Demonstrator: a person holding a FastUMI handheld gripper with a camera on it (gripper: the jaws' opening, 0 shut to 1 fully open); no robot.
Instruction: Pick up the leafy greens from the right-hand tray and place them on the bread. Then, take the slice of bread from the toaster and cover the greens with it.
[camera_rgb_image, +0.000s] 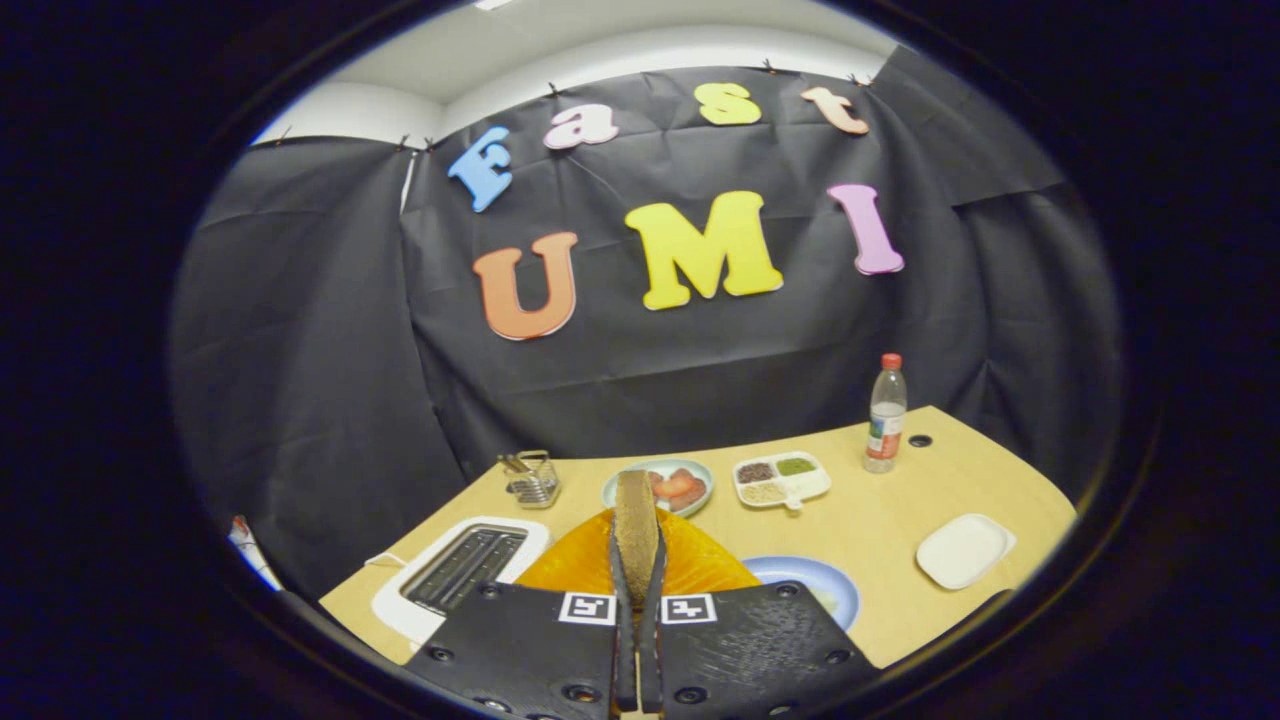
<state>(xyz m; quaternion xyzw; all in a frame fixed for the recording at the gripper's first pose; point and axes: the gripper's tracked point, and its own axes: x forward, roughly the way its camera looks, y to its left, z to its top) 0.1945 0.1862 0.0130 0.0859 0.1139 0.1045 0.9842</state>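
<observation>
A staged recording booth (not a real kitchen): black cloth wall (700, 360), wooden table (880, 520) with toaster (460, 570).

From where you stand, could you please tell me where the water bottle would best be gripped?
Probably around its mid-body, coming in level from the near side: the water bottle stands upright and slim, with bare table before it. The claw is shut on the bread slice, so that goes down first.

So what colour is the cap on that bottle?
Red, on the bottle; gripper view. The gripper holds the bread slice.
</observation>
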